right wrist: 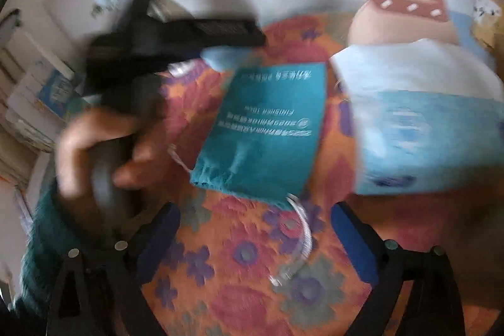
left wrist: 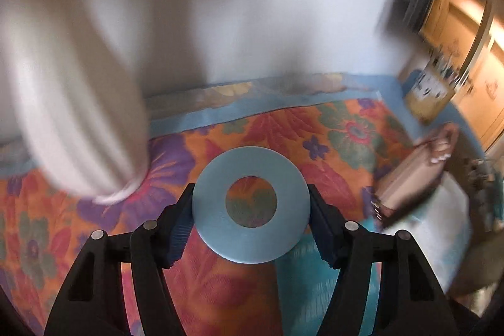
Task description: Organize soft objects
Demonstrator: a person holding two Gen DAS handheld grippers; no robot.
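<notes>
Teal pouch (right wrist: 261, 134) on floral bedspread (right wrist: 239, 266) — right claw (right wrist: 255, 238) spread.

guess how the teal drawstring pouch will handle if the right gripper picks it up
The teal drawstring pouch lies flat and thin on the floral bedspread, so it probably sags when lifted. Likely light. Its loose white cord may dangle or snag.

Place: home bedroom
Evidence: bed with floral quilt (left wrist: 283, 128), white pillow (left wrist: 72, 84), wooden cupboard doors (left wrist: 466, 30), pink handbag (right wrist: 406, 14)
</notes>
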